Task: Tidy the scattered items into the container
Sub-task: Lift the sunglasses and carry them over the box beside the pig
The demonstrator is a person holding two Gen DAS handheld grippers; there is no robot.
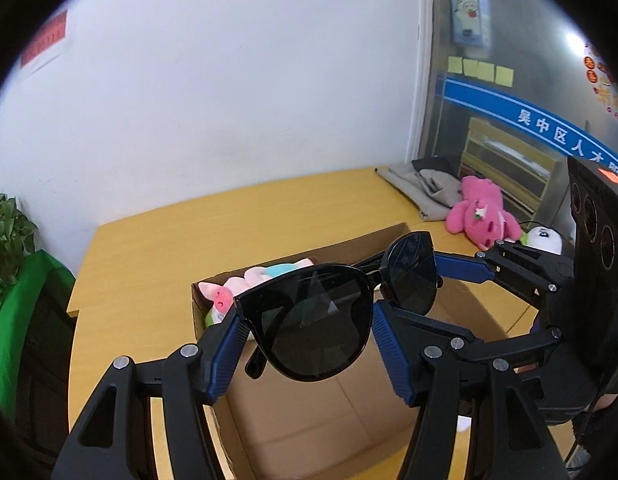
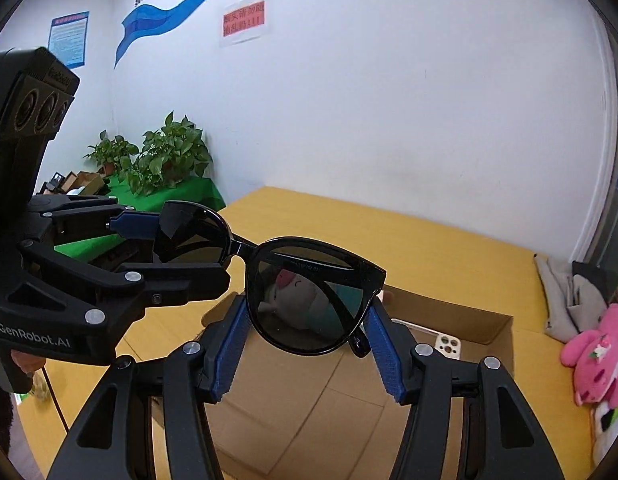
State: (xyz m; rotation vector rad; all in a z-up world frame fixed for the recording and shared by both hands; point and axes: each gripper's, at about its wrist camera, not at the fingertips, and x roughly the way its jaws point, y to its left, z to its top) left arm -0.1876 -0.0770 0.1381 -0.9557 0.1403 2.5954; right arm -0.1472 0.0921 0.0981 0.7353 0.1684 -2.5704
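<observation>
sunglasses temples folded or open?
Folded, it seems. On the sunglasses, a temple tip shows tucked behind one lens in each wrist view. Left gripper and right gripper each clamp one lens.

Both wrist cams sit close above the cardboard box (image 1: 293,412), facing the white wall. Shared: sunglasses (image 1: 321,320), box, pink plush (image 2: 597,360).

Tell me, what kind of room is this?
Probably an office. There is a yellow desk by a white wall with a printed notice, sticky notes on a glass panel, and potted plants in the corner.
</observation>
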